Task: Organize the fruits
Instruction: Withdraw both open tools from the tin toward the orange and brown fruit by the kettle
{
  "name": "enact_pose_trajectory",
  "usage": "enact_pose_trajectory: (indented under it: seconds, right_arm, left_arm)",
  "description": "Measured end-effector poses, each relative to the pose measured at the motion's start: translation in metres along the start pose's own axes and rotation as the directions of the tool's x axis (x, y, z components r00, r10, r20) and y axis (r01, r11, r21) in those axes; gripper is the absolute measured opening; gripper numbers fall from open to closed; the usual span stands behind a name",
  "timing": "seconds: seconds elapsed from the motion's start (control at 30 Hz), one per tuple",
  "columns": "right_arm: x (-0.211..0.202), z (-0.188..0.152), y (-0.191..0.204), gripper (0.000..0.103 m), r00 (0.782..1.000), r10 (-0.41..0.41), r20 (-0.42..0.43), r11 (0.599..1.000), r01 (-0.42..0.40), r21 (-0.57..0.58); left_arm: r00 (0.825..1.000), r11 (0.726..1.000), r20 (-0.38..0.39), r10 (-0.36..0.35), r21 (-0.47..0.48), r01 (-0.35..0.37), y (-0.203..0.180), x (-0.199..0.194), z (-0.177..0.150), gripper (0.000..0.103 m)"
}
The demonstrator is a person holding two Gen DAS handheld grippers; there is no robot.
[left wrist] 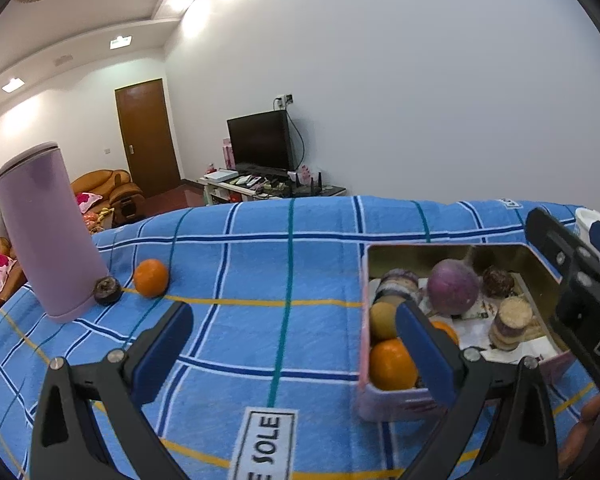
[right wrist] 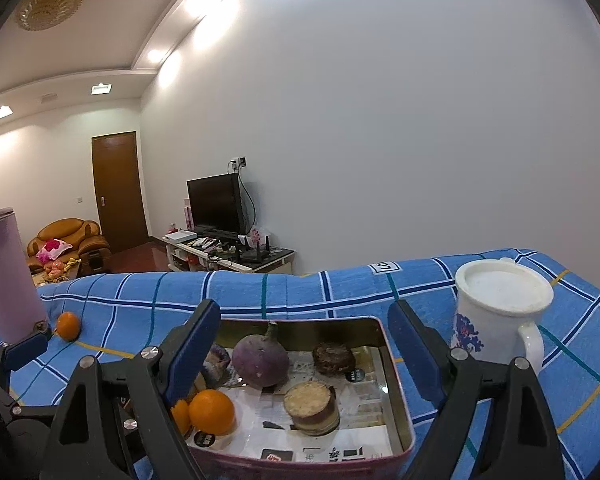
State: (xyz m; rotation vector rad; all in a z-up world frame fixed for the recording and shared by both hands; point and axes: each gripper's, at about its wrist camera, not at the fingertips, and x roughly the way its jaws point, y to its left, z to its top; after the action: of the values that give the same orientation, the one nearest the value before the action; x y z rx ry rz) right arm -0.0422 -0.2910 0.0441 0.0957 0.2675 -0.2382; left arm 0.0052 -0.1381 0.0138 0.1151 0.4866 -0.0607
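Both grippers are held spread, nothing pinched: left gripper [left wrist: 294,344], right gripper [right wrist: 304,344]. An orange [left wrist: 151,277] is seen beside the purple tumbler [left wrist: 46,232] near the tablecloth's [left wrist: 260,264] left edge; the tin [right wrist: 400,392] sits toward its right.

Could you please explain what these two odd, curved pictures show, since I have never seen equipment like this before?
A person holds a two-finger gripper in each hand, each carrying a wide-angle camera looking along its blue-padded fingers. One picture is from the left gripper, the other from the right gripper. Both are open and empty. On the blue checked cloth sit a pink metal tin holding fruit, a tall lilac flask, a loose orange beside it, and a white lidded mug.
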Motion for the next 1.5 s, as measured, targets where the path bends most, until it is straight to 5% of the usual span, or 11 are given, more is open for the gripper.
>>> enact_pose_trajectory:
  seconds: [0.53, 0.93, 1.5]
  right_arm:
    - [-0.008, -0.004, 0.022, 0.087, 1.0, 0.008, -0.019, 1.0, -0.008, 0.018]
    - [0.0, -0.011, 0.067, 0.087, 0.987, 0.119, -0.107, 0.993, -0.117, 0.02]
    - [0.036, -0.021, 0.183, 0.087, 0.925, 0.3, -0.231, 0.948, -0.316, -0.033]
  left_arm:
    - [0.996, 0.996, 0.015, 0.087, 0.034, -0.087, 0.057, -0.002, -0.004, 0.103]
    - [0.986, 0.988, -0.064, 0.152, -0.028, -0.153, 0.115, 0.016, -0.01, 0.103]
    - [0.932, 0.938, -0.219, 0.29, -0.128, -0.322, 0.222, 0.054, -0.01, 0.103]
